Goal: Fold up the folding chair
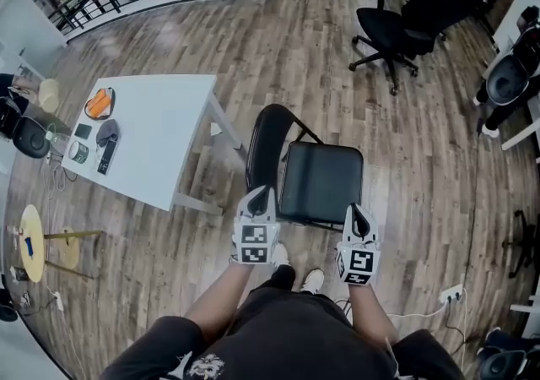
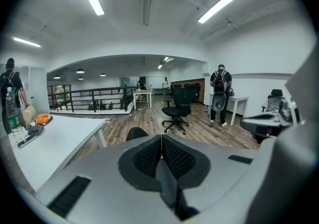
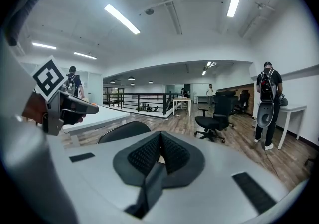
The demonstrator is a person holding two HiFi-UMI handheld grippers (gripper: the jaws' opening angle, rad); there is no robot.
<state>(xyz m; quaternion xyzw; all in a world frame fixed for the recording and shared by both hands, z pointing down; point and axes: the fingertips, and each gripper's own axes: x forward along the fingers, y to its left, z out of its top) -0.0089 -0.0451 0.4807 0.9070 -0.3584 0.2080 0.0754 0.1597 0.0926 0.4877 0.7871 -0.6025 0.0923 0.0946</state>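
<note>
Quick headcount: one black folding chair (image 1: 321,182), and two grippers, the left gripper (image 1: 261,192) and the right gripper (image 1: 360,209). There's one white table (image 1: 169,142) with five bits on it that I can count: an orange thing (image 1: 99,103), a small dark slab (image 1: 83,130), a dark lump (image 1: 107,131), a tin (image 1: 78,151) and a long black bar (image 1: 107,159). One black office chair (image 1: 386,32) sits on the open floor, with more bunched behind it that I can't count. The left gripper view shows three other people: a backpack wearer (image 2: 219,93), a person at the left edge (image 2: 10,86) and a distant figure (image 2: 165,85).
</note>
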